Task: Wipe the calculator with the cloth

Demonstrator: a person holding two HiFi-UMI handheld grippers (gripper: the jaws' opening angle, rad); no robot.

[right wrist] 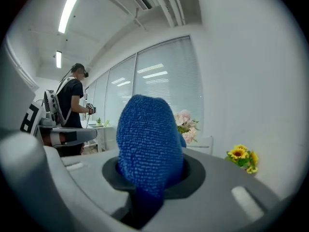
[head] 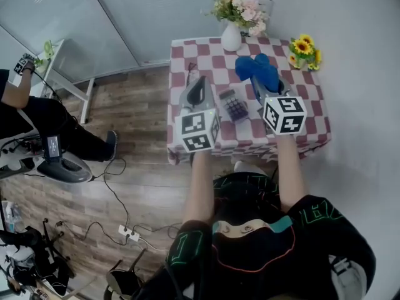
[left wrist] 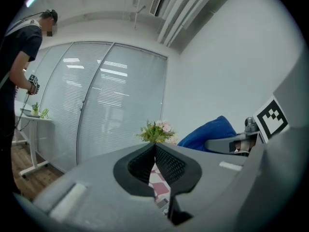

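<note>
While hovering either side of the small grey push-button calculator (head: 235, 105) lying flat on the red-and-white checked tablecloth (head: 219, 52), pinches a fluffy blue microfibre cloth (head: 257, 69) in the right gripper (head: 270, 87) just right of the calculator, with the left gripper (head: 197, 86) just left of it, jaws pressed together on nothing.

The left forearm (head: 199, 186) and right forearm (head: 289, 167) were extended side by side over the bench's (head: 250, 147) near edge. The left claw (left wrist: 155, 146) had its jaws pressed together, holding nothing. The right claw (right wrist: 150, 170) was clamped on a blue cloth (right wrist: 147, 134).
</note>
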